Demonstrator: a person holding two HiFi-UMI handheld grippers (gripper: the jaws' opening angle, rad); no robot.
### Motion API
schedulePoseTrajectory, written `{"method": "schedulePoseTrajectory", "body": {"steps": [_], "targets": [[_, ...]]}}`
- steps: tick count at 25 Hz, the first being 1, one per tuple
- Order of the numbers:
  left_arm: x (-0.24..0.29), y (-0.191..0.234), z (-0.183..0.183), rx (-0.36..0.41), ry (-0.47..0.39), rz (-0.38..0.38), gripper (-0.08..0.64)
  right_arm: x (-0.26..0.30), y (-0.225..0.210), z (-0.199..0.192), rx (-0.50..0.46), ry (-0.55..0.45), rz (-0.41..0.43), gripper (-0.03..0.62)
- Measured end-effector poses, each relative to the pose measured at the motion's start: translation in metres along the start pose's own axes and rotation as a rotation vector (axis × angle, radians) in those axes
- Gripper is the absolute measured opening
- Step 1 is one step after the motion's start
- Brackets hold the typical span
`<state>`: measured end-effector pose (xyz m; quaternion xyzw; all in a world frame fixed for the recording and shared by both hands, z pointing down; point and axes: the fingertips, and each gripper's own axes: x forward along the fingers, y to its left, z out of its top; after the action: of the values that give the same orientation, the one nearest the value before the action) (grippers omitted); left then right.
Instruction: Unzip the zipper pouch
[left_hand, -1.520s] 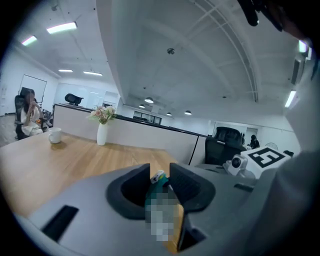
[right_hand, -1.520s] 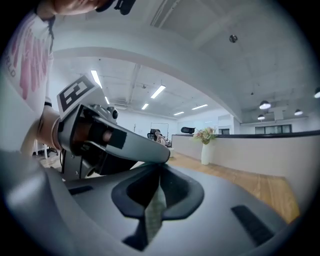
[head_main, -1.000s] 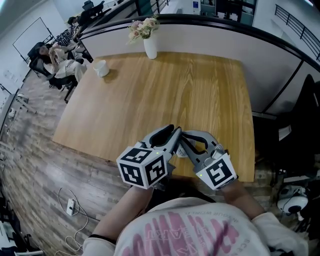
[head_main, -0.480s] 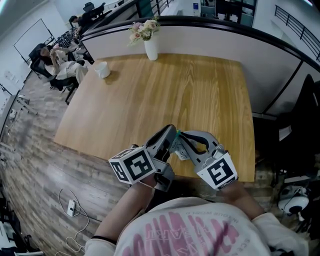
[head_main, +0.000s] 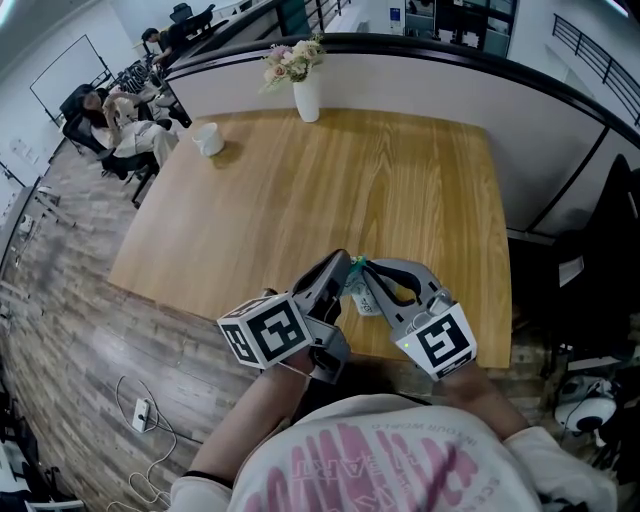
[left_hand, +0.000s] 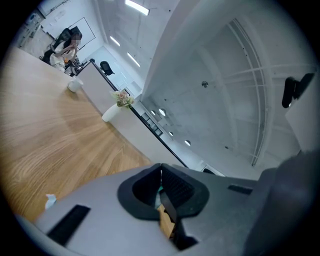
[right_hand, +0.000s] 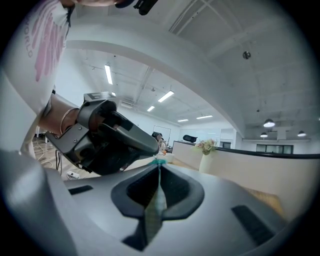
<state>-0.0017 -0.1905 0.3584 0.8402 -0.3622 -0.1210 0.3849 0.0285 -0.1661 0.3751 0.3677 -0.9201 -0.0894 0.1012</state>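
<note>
Grey pads of the left gripper (left_hand: 161, 170) are pressed together, having just been closing. Nipped between them is a thin dark strip that looks like the zipper's pull tab (left_hand: 168, 206), though the view is too tight to be sure. A speck of teal shows where the pads meet. The right gripper (right_hand: 158, 167) is closed as well, pinching a thin, pale greenish edge of the zipper pouch (right_hand: 154, 206). That edge stands on end between the pads and finishes in a teal tip at 12 o'clock.

In the head view the two grippers meet tip to tip, the left one reaching in from 7 o'clock and the right one from 5 o'clock. The pouch shows pale between their bodies, just under the tips. Each gripper carries its marker cube at the rear. The tips sit above the 6 o'clock edge of the wooden table (head_main: 300, 190), a little right of its middle.

Farther out, a white vase (head_main: 306, 98) of pale flowers stands at the table's 12 o'clock edge. A white cup (head_main: 208, 138) sits near the 10 o'clock corner. Beyond that corner, people (head_main: 110, 110) sit at desks. At 8 o'clock a white plug (head_main: 140, 408) and its cable lie on the plank floor. A white shirt (head_main: 370, 460) with pink print fills the 6 o'clock edge of the view.
</note>
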Motion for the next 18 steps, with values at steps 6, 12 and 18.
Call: {"method": "schedulePoseTrajectory", "body": {"steps": [6, 12, 18], "targets": [[0.0012, 0.0018, 0.0015, -0.007, -0.012, -0.001, 0.002, 0.0025, -0.0036, -0.0008, 0.01, 0.01, -0.01, 0.011], [0.0019, 0.0025, 0.0035, 0.036, -0.012, 0.018, 0.002, 0.0043, -0.0064, -0.001, 0.04, 0.021, -0.027, 0.009], [0.0034, 0.0045, 0.0064, 0.092, -0.006, 0.038, 0.002, 0.0065, -0.0096, -0.001, 0.041, 0.033, -0.033, 0.008]]}}
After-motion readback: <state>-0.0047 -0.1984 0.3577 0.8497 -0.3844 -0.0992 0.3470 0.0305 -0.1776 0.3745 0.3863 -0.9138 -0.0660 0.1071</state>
